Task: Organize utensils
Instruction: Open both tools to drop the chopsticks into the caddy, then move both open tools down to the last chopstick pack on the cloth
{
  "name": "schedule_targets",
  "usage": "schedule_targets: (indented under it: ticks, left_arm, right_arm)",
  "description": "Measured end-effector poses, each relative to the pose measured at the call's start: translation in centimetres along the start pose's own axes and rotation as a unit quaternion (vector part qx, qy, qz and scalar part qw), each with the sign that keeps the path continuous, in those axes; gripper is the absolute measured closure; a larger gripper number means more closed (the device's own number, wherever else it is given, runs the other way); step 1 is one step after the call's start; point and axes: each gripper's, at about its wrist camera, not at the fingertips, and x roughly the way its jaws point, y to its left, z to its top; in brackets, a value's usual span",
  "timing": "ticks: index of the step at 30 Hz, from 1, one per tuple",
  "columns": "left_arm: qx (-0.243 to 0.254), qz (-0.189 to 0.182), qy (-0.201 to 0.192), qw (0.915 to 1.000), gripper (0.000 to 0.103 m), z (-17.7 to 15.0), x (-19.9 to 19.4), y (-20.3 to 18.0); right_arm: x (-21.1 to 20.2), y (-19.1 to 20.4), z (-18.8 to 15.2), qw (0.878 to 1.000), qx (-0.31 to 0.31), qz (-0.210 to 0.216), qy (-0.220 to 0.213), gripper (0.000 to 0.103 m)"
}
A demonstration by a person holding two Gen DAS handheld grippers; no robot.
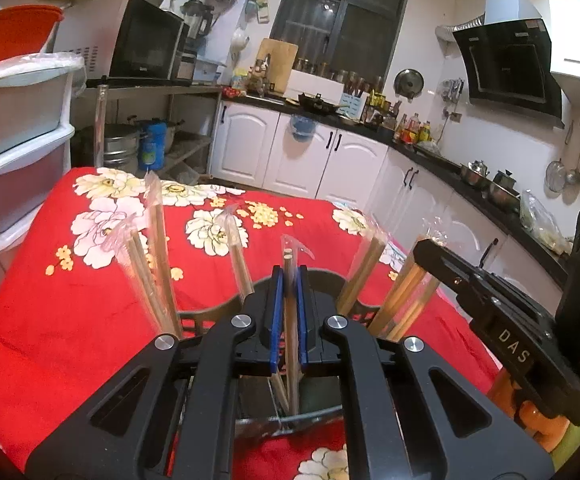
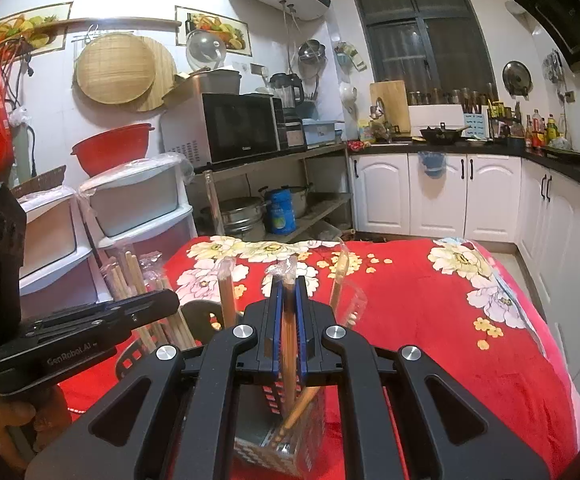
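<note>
In the left wrist view my left gripper is shut on a plastic-wrapped pair of wooden chopsticks standing upright over a dark brown round holder. Several more wrapped chopsticks lean out of that holder. My right gripper reaches in from the right beside it. In the right wrist view my right gripper is shut on another wrapped chopstick pair, whose lower end goes into a perforated metal holder. The left gripper and the brown holder lie to the left.
The holders stand on a table under a red flowered cloth. White plastic drawers and a metal shelf with a microwave stand behind it. White cabinets and a dark counter run along the right.
</note>
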Motion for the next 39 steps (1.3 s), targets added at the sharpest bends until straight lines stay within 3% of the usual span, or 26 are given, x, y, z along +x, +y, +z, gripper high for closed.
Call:
schedule_targets:
  ticks: [4, 23, 27, 31, 39]
  left_arm:
    - [-0.003, -0.003, 0.006, 1.0000, 0.090, -0.2, -0.5, 0.1]
    - [-0.013, -0.004, 0.013, 0.9998, 0.068, -1.4, -3.4, 0.3]
    - [-0.011, -0.003, 0.013, 0.9999, 0.060, -1.9, -4.4, 0.2]
    - [-0.009, 0.005, 0.011, 0.9999, 0.044, -2.6, -5.7, 0.0]
    - [-0.009, 0.020, 0.015, 0.9997, 0.029, -4.0, -7.6, 0.0]
  right_arm:
    - [-0.4, -0.3, 0.0, 1.000, 0.005, -0.003, 0.009, 0.092]
    - [-3.6, -0.2, -0.7, 1.000, 0.006, -0.006, 0.016, 0.071]
    - [-4.6, 0.3, -1.0, 1.000, 0.000, -0.006, 0.019, 0.066]
    - [-5.5, 0.7, -1.3, 1.000, -0.006, -0.010, 0.018, 0.059]
    - [-7.5, 0.7, -2.7, 0.999, -0.005, -0.016, 0.033, 0.052]
